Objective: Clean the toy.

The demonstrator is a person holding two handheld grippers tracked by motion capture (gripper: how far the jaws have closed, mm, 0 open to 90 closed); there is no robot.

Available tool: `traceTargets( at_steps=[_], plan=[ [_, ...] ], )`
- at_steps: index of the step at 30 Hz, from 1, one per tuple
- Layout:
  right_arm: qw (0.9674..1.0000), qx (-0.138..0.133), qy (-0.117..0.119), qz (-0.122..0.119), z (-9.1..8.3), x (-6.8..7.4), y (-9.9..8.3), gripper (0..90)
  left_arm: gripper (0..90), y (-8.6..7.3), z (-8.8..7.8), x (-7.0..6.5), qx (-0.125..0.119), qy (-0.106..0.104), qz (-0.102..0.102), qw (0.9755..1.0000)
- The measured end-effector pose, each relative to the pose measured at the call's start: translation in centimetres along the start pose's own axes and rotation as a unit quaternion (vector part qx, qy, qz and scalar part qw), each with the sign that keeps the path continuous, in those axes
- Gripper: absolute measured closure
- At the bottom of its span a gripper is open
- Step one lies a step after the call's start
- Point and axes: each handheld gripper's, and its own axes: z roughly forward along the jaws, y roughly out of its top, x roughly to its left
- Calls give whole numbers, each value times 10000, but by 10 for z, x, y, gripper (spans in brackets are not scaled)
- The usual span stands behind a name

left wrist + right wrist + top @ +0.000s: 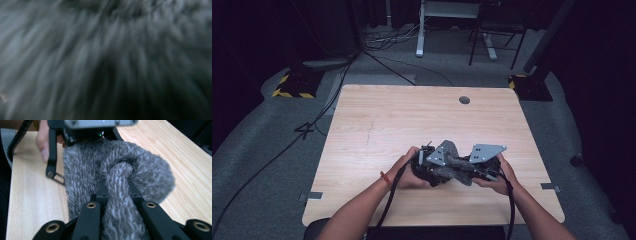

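Note:
A grey fuzzy cloth (455,167) is bunched between both grippers, just above the front middle of the wooden table (412,115). In the right gripper view, my right gripper (117,182) is shut on a rolled fold of the cloth (147,170), which runs back between the black jaws. The left gripper (443,169) faces it from the left, its jaws buried in the cloth and shut on it. Its body (82,130) and the hand holding it sit at the top of the right gripper view. Blurred grey pile (100,60) presses against the left gripper's camera.
A round cable hole (464,100) sits near the table's far edge. Beyond the table, cables lie on the grey floor, with a white desk leg (420,30) and a black chair frame (492,40) behind. A yellow-and-black striped base (294,86) stands at the far left.

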Motion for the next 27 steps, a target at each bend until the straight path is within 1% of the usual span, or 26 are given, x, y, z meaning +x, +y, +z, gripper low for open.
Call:
traceTargets(
  at_steps=[3, 5, 6, 7, 9, 10, 12, 13, 14, 15, 17, 19, 21, 22, 23, 25, 27],
  plan=[
    [9999, 16, -109, -6, 0, -2, 0, 771, 339, 1, -1, -1, -46, 2, 2, 10000],
    [9998, -3, -178, 87, -2, -7, -3, 772, 339, 2, -4, -1, -45, 37, 33, 10000],
    [9997, -32, -183, 147, -3, -9, -4, 772, 339, 1, -5, -2, -58, 37, 12, 10000],
    [9996, -34, -226, 180, -4, -11, -6, 772, 339, 1, -7, -1, -105, 37, 12, 9999],
    [9992, 37, -321, 233, -6, -14, -12, 772, 339, 0, -11, 0, -164, 42, -3, 9999],
    [9991, 32, -284, 310, -7, -16, -15, 772, 339, -1, -13, 0, -181, 62, -27, 9998],
    [9987, 82, -299, 400, -7, -18, -21, 772, 339, -3, -16, 1, -285, 33, -87, 9995],
    [9985, 59, -228, 503, -7, -19, -24, 772, 339, -3, -17, 2, -296, 32, -86, 9995],
    [9983, 60, -200, 544, -6, -19, -25, 772, 339, -3, -18, 1, -284, 55, -58, 9996],
    [9984, 121, -216, 516, -6, -19, -26, 772, 339, -3, -19, 1, -289, 99, -47, 9995],
    [9982, 202, -283, 487, -5, -21, -28, 772, 339, -3, -23, 1, -418, 83, -65, 9991],
    [9977, 255, -296, 556, -3, -24, -32, 772, 339, -3, -27, 2, -481, 104, -98, 9987],
    [9975, 241, -208, 633, -2, -26, -34, 772, 339, -3, -30, 2, -600, 60, -157, 9981],
    [9977, 181, -123, 635, -1, -26, -35, 772, 339, -2, -30, 2, -579, 73, -114, 9982],
    [9975, 34, 65, 703, -1, -26, -35, 772, 339, -2, -29, 1, -568, 93, -77, 9983],
    [9975, -10, 92, 699, 0, -24, -33, 772, 338, -2, -28, 2, -588, 48, -115, 9982],
    [9965, -141, 272, 781, 1, -22, -33, 772, 338, -1, -26, 2, -555, 66, -87, 9984]
  ],
)
